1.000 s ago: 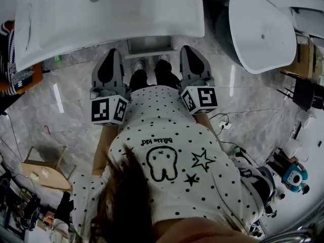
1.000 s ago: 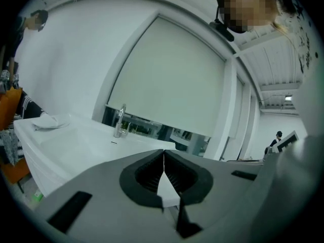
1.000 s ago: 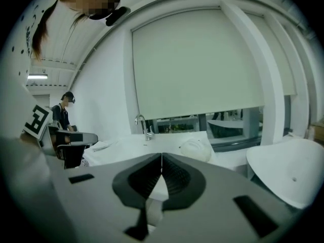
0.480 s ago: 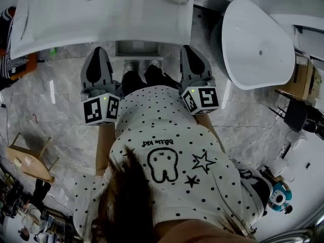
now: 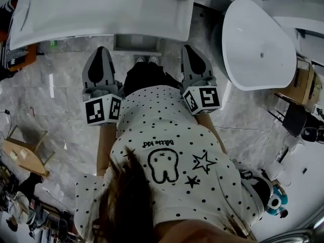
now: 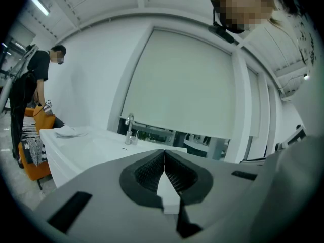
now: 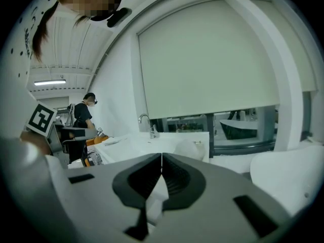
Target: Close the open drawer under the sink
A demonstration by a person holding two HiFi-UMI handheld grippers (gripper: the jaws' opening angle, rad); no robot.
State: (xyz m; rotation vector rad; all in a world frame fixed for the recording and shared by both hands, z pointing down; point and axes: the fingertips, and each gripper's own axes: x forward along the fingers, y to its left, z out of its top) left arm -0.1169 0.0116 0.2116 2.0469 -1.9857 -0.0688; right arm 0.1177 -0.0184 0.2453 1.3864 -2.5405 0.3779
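The white sink [image 5: 101, 9] runs along the top of the head view. Under its front edge a grey drawer [image 5: 136, 42] sticks out a little. My left gripper [image 5: 101, 49] points at the sink's front, left of the drawer, its jaws shut with nothing between them. To the right of the drawer, my right gripper [image 5: 189, 47] is also shut and holds nothing. In the left gripper view the gripper [image 6: 163, 153] faces the sink top [image 6: 86, 148] and its faucet [image 6: 130, 128]. The right gripper view shows its gripper [image 7: 161, 158] before the same sink [image 7: 147, 146].
A white bathtub [image 5: 258, 39] stands at the right. The person's feet [image 5: 147, 59] are on the marble floor just before the drawer. Another person [image 6: 38, 85] stands at the sink's far left end by an orange seat [image 5: 20, 59]. A wooden stool [image 5: 25, 156] is at the lower left.
The sink and drawer have slid up and left in the head view. My left gripper swung a little to the left. Both grippers stayed shut.
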